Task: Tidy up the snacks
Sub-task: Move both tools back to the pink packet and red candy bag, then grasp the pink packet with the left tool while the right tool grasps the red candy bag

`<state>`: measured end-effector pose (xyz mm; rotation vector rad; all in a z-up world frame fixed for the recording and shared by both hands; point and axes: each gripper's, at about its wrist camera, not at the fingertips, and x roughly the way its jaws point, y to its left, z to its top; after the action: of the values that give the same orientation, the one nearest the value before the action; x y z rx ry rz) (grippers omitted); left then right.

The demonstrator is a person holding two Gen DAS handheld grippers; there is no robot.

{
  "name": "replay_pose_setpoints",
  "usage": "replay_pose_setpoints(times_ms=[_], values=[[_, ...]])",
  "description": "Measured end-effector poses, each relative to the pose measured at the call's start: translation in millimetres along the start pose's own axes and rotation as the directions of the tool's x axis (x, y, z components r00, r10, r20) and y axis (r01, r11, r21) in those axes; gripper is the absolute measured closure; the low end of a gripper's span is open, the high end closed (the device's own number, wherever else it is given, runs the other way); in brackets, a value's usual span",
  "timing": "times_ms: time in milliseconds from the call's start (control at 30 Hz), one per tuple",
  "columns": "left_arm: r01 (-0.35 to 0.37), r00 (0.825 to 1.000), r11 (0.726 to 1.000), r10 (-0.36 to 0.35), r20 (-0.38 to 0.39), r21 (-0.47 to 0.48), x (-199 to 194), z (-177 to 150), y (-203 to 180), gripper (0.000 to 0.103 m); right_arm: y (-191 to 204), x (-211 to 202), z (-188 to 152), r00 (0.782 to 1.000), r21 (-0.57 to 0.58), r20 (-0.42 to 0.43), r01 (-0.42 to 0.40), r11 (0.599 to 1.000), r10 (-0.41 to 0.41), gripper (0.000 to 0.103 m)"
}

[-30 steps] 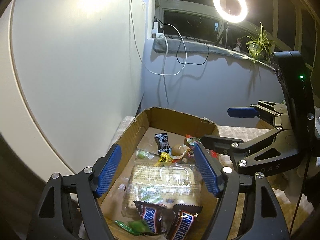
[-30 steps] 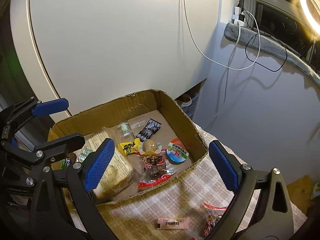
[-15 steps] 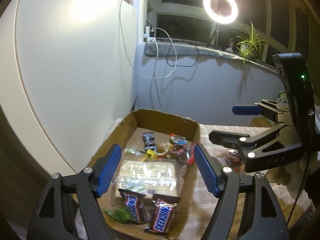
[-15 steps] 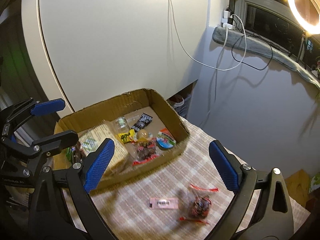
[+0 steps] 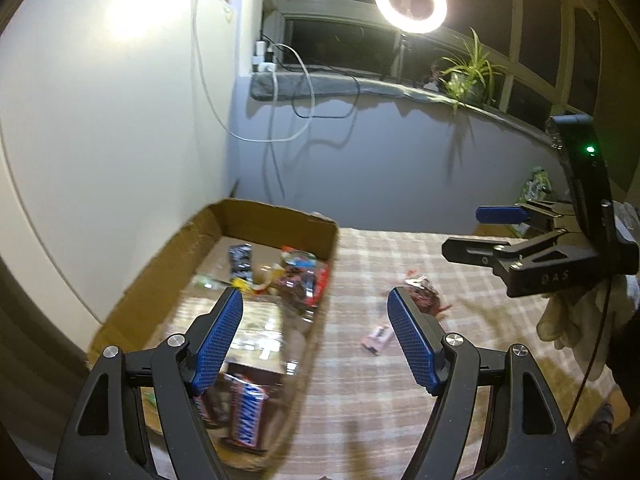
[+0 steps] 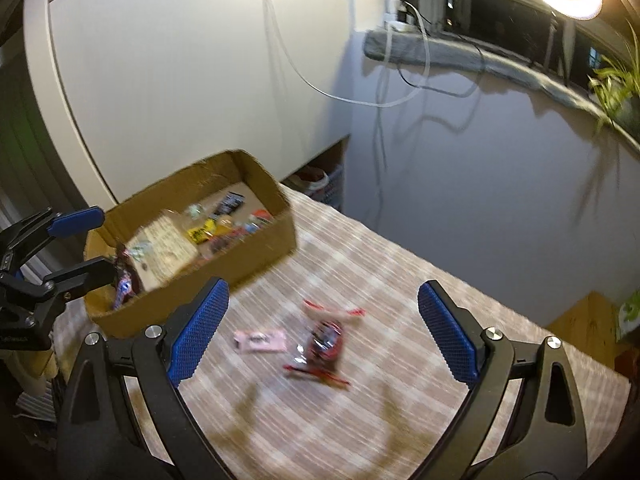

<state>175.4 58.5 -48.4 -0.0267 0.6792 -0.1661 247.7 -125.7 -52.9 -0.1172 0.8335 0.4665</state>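
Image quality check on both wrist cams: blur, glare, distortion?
Left wrist: ring light blows out with wall glare; cardboard box and its snacks smeared by motion; left claw sharp. Right wrist: red snack packet and pink packet streaked on the checked cloth; right claw crisp. Both: strong fisheye bend, dark corners.

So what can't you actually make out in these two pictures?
- Pink packet, right wrist view: motion blur smears its print.
- Red snack bag, right wrist view: blurred, contents unclear.
- Cardboard box, left wrist view: near end hidden behind the left tongs; far snacks too small and blurred to name.
- Chocolate bars, left wrist view: partly covered by a blue pad.
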Motion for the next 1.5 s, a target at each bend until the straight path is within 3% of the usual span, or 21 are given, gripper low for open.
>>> replay_pose_setpoints(times_ms=[67, 333, 500, 733, 867, 1167, 1500], values=[[0.016, 1.0, 1.0, -0.016, -0.015, 0.01, 4, -5, -9, 0.029, -9, 2, -5, 1.0, 0.022, -0.014, -0.007, 1.0, 0.008, 0.006], [0.087, 0.992, 0.994, -0.081, -0.101, 0.059, 27, -19, -40, 0.052, -24, 24, -16, 0.994, 0.1, -0.082, -0.066, 0.993, 0.074, 0.006], [0.119, 0.983, 0.991, -0.108, -0.148, 0.067, 42, -25, -51, 0.057, -30, 42, -20, 0.984, 0.162, -0.129, -0.106, 0.981, 0.127, 0.006], [0.156, 0.969, 0.985, -0.139, -0.206, 0.07, 62, -32, -61, 0.058, -37, 59, -28, 0.972, 0.222, -0.163, -0.13, 0.966, 0.168, 0.006], [0.167, 0.96, 0.985, -0.153, -0.233, 0.039, 75, -33, -61, 0.058, -39, 66, -30, 0.966, 0.242, -0.179, -0.142, 0.96, 0.188, 0.017], [0.159, 0.953, 0.986, -0.142, -0.267, 0.042, 97, -35, -65, 0.058, -38, 78, -31, 0.953, 0.248, -0.212, -0.16, 0.955, 0.215, 0.031], [0.149, 0.944, 0.987, -0.127, -0.305, 0.052, 120, -37, -61, 0.058, -41, 85, -36, 0.948, 0.248, -0.233, -0.159, 0.956, 0.218, 0.034]])
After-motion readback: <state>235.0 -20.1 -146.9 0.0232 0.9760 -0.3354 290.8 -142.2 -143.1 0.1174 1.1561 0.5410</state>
